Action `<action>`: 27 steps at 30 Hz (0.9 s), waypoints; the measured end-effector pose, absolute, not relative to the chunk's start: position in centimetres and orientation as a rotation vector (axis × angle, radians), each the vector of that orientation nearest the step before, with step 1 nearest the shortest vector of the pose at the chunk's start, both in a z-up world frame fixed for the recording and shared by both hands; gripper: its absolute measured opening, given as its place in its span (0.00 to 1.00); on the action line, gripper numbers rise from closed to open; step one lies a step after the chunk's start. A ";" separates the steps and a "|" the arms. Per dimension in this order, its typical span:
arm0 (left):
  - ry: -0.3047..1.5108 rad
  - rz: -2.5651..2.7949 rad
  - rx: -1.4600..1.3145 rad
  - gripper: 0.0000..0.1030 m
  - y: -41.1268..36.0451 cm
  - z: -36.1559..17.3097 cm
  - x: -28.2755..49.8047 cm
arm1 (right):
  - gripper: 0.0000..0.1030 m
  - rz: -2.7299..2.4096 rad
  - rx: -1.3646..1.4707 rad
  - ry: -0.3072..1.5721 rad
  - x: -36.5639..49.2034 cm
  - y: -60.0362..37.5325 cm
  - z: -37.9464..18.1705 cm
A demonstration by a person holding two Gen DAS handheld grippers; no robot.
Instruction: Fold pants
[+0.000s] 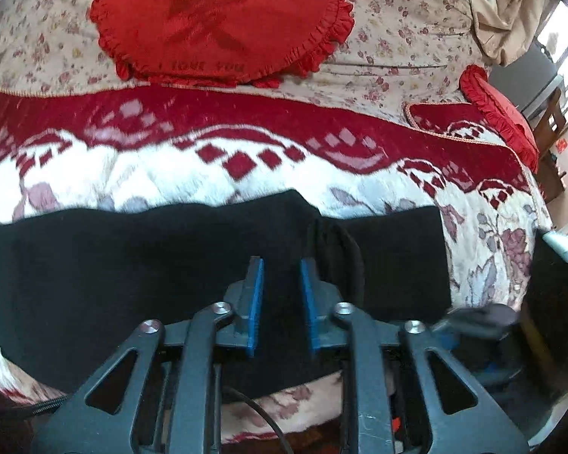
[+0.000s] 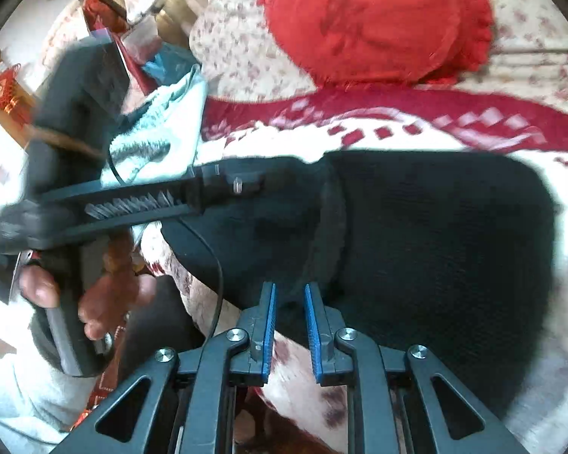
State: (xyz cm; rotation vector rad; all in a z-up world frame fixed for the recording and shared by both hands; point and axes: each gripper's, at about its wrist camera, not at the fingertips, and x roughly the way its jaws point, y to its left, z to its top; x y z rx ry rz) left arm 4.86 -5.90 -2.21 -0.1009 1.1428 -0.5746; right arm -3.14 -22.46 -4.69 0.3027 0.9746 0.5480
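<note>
The black pants (image 1: 132, 265) lie folded flat across a red and white patterned blanket (image 1: 170, 166). A dark fold or seam ridge (image 1: 344, 249) runs just right of my left gripper (image 1: 282, 265). The left gripper is open, blue pads apart, low over the pants, holding nothing. In the right wrist view the pants (image 2: 435, 246) fill the middle. My right gripper (image 2: 289, 291) is open over their near edge, empty. The left gripper's body (image 2: 151, 200) reaches in from the left over the pants, held by a hand (image 2: 106, 295).
A red ruffled cushion (image 1: 216, 19) lies on a floral cover (image 1: 397, 19) behind the blanket; it also shows in the right wrist view (image 2: 375, 22). A second red cushion (image 1: 500, 109) sits at the right edge. A pale blue towel (image 2: 159, 128) and clutter lie left.
</note>
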 end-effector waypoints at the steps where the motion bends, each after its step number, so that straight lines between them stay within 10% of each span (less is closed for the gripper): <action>1: 1.148 -0.581 -0.112 0.37 -5.9 -2.3 4.8 | 0.16 0.521 0.324 0.948 -3.7 -23.9 -3.8; 4: 1.168 -0.591 -0.163 0.51 -6.5 -2.8 4.2 | 0.18 0.386 0.344 0.894 -4.8 -27.5 -2.4; 13: 1.168 -0.529 -0.104 0.51 -10.5 -4.4 3.6 | 0.18 0.284 0.387 0.906 -3.3 -30.1 -4.5; 17: 1.150 -0.546 -0.054 0.23 -12.1 -4.1 3.1 | 0.18 0.267 0.392 0.914 -3.1 -30.3 -4.6; 27: 1.104 -0.477 -0.060 0.09 -7.7 -1.9 3.6 | 0.18 0.320 0.319 0.865 -2.8 -28.1 -2.1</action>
